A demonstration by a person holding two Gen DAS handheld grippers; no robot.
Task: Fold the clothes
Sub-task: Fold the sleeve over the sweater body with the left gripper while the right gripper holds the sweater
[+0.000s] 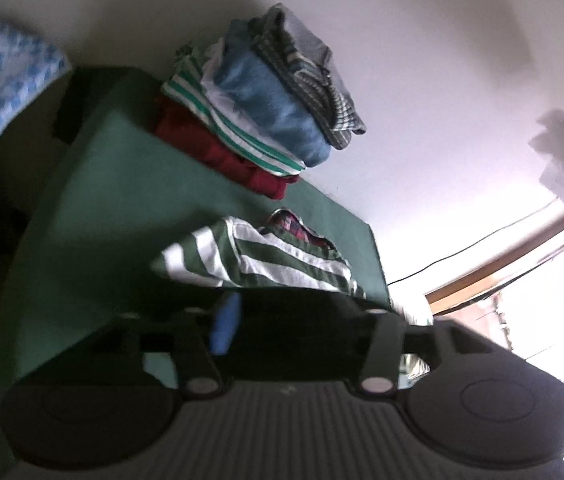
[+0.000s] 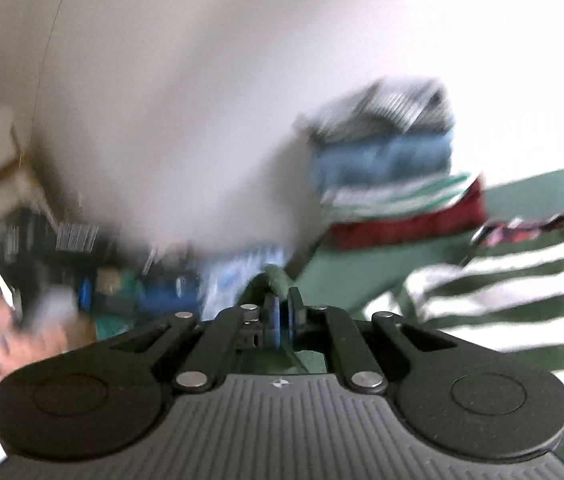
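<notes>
Behind the left tongs (image 1: 282,320), striped shirt (image 1: 265,260) partly hidden, blurred.

Matt green cloth table cover (image 1: 121,184); striped knit shirt (image 1: 282,264) — soft
</notes>
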